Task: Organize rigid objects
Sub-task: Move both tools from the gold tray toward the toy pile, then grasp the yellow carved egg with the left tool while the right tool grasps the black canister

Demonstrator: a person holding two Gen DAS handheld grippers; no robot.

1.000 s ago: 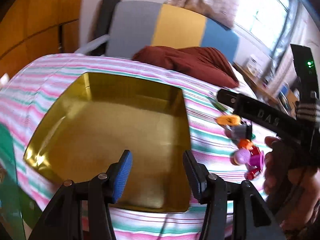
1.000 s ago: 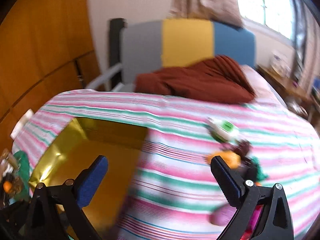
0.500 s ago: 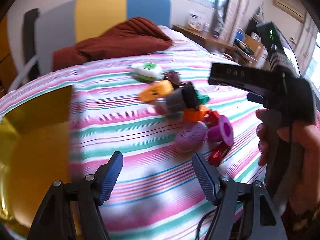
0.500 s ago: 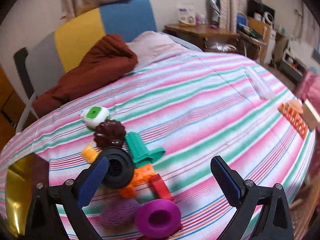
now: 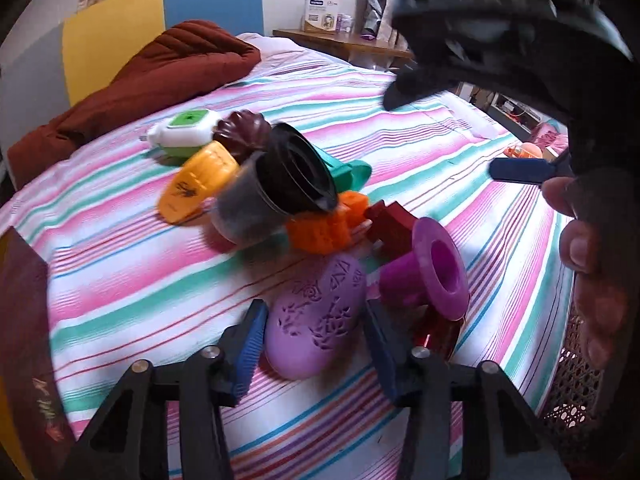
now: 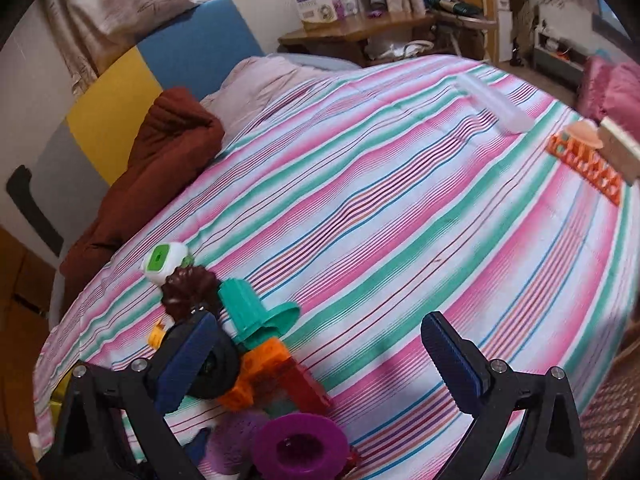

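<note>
A pile of small rigid toys lies on the striped bedspread. My left gripper is open, its blue pads on either side of a lilac patterned oval piece, close to it but not closed. Beside that lie a purple flanged cup, a red block, an orange block, a black cup, a yellow piece, a brown ridged piece, a teal piece and a white-green device. My right gripper is open and empty above the pile, over the orange block.
The gold tray's edge shows at the far left. A brown quilt lies at the head of the bed. An orange comb-like piece and a clear tube lie far right. The right hand holding its gripper fills the right side.
My left gripper swung from over the gold tray to the toy pile and came down around the lilac oval piece. My right gripper swung right, over the pile.
</note>
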